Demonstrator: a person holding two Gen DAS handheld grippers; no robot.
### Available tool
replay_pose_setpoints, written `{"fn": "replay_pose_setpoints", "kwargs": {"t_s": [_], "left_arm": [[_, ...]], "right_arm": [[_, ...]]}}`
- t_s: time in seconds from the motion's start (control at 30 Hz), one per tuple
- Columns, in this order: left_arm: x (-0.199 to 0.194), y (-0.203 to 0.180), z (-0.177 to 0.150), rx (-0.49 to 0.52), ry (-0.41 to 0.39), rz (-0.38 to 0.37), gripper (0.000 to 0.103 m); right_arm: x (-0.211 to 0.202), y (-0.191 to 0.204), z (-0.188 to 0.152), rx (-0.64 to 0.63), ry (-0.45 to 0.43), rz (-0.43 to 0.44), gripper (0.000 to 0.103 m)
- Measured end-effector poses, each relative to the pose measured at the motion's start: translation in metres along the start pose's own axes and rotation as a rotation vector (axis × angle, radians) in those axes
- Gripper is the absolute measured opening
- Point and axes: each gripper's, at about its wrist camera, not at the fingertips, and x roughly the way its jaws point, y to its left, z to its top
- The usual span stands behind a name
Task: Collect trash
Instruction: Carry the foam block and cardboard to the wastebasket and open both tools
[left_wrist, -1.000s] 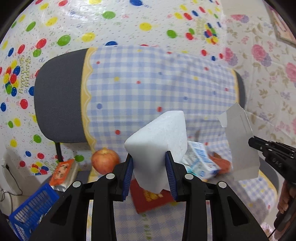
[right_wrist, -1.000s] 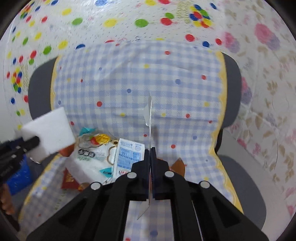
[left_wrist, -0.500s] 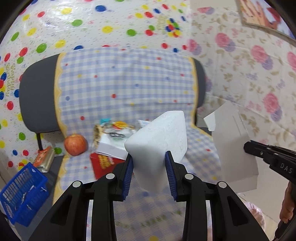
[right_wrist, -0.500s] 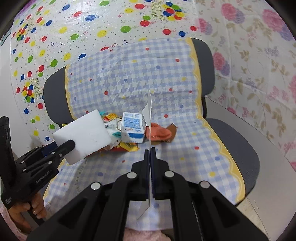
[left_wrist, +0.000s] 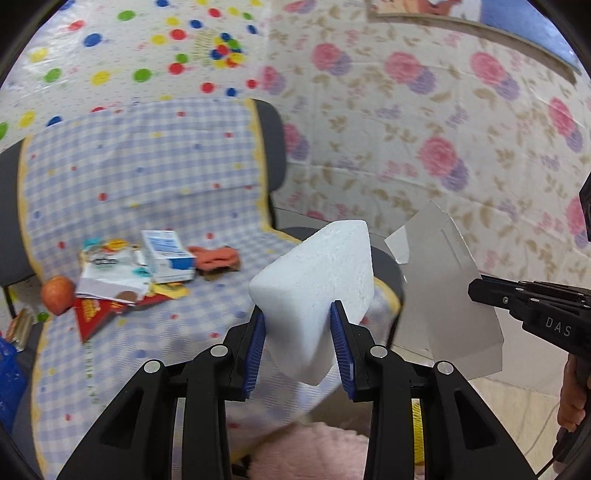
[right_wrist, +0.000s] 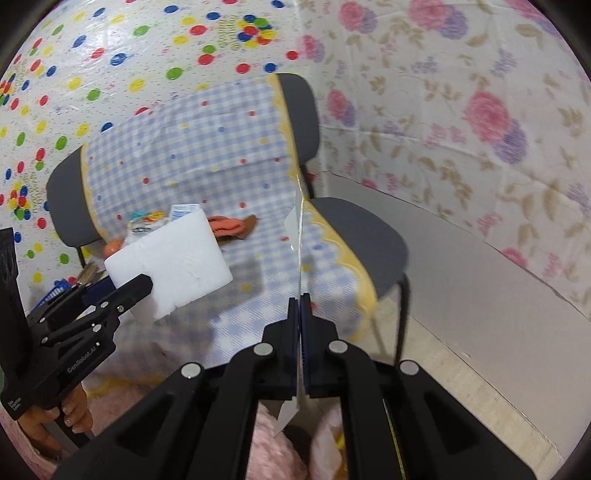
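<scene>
— What have you got in each gripper?

— My left gripper (left_wrist: 298, 325) is clamped on a white foam block (left_wrist: 314, 284); its blue pads (left_wrist: 255, 347) press both sides, and the block sticks up and forward past the fingertips. My right gripper (right_wrist: 300, 306) is pinched together on a thin white card (right_wrist: 297, 236), which I see edge-on from its own camera, rising straight ahead of the fingers and hanging a little below them. From the left camera the same card (left_wrist: 448, 291) shows flat, just right of the foam block, with the right gripper (left_wrist: 476, 290) biting its right edge.

— And the rest of the trash?

— Farther ahead and to the left of my left gripper, on the seat of a chair (left_wrist: 273, 147) draped in a blue checked cloth (left_wrist: 147, 177). There is a small blue and white carton (left_wrist: 166, 254) lying beside a heap of wrappers (left_wrist: 110, 273), a red packet (left_wrist: 92, 314) under the heap's near edge, and an orange rag (left_wrist: 216, 256) just right of the carton. An apple (left_wrist: 57, 295) sits at the left edge of the seat, touching the heap.

— Anything beyond that?

— A blue basket (left_wrist: 9, 373) low at the far left, partly cut off. Behind the chair, a wall sheet of coloured dots (left_wrist: 147, 55), and to the right a floral one (left_wrist: 443, 129).
</scene>
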Motion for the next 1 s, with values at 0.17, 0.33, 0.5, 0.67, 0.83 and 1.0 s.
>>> {"fn": "replay_pose_setpoints", "kwargs": {"t_s": [0.17,0.33,0.5,0.67,0.83,1.0], "left_arm": [[0.011,-0.037,-0.009,0.052,0.023,-0.105,0.037],[0.024,-0.075,-0.02,0.111,0.072,-0.198,0.037],[0.037,-0.108,-0.031,0.168,0.121,-0.26,0.037],[0.05,-0.129,-0.039,0.199,0.166,-0.286,0.038],[0.067,-0.145,-0.04,0.216,0.207,-0.312,0.044],[0.082,-0.153,-0.043,0.209,0.242,-0.314,0.073]], "right_arm": [[-0.02,-0.028,-0.025,0.049,0.01,-0.088,0.002],[-0.036,-0.054,-0.053,0.1,0.023,-0.172,0.002],[-0.044,-0.078,-0.075,0.16,0.048,-0.23,0.002],[-0.04,-0.096,-0.085,0.208,0.071,-0.241,0.002],[-0.029,-0.112,-0.092,0.244,0.092,-0.232,0.003],[-0.014,-0.126,-0.101,0.293,0.12,-0.218,0.005]]}}
